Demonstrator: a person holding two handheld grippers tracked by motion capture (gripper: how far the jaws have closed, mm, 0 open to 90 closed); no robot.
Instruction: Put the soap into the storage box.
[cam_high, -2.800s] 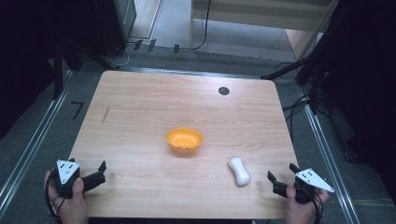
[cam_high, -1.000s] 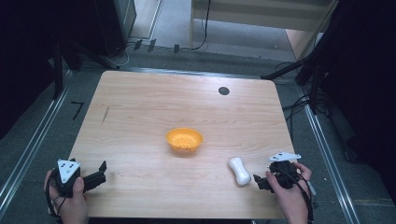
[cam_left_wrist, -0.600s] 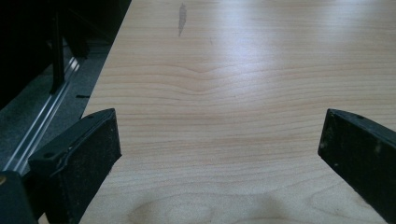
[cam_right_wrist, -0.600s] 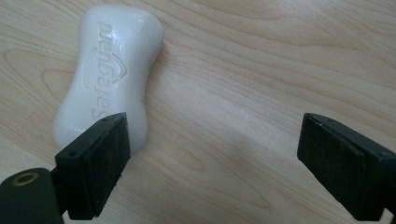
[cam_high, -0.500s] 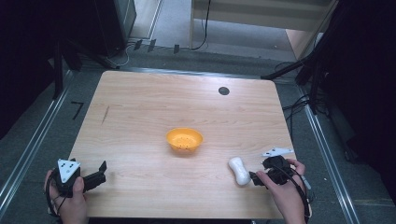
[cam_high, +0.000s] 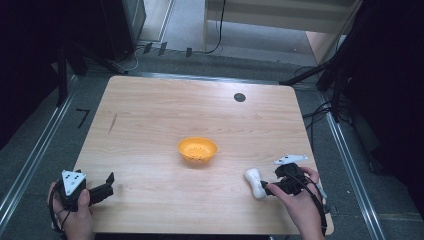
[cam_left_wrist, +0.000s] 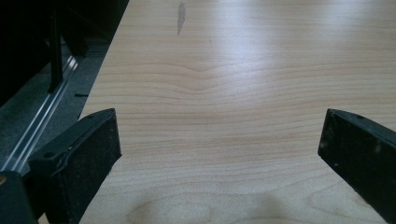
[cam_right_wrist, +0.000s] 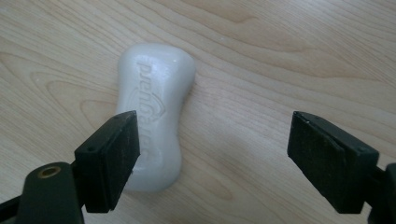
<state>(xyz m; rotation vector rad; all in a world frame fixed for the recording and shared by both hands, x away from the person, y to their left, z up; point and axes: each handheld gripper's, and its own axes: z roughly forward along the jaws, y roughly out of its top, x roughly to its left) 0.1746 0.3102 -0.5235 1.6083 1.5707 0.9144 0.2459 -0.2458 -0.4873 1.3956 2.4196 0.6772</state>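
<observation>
A white bar of soap (cam_high: 254, 182) (cam_right_wrist: 154, 107) lies flat on the wooden table (cam_high: 175, 110) at the near right. My right gripper (cam_high: 265, 188) (cam_right_wrist: 212, 126) points at it from the right, just above the wood. Its jaws are open and have just been closing. In the right gripper view the left jaw overlaps the soap's lower part, and only the bar's right edge reaches into the gap; neither pad presses on it. My left gripper (cam_high: 109, 182) (cam_left_wrist: 219, 135) rests open over bare wood at the near left corner.
An orange bowl (cam_high: 197, 149) stands near the table's middle, left of and beyond the soap. A small black round cap (cam_high: 239, 97) sits in the tabletop at the far right. Metal rails (cam_high: 30, 160) run along both sides of the table.
My right gripper has moved left from the table's right edge up to the soap, and its jaws have narrowed. The left gripper, the soap and the bowl have stayed put.
</observation>
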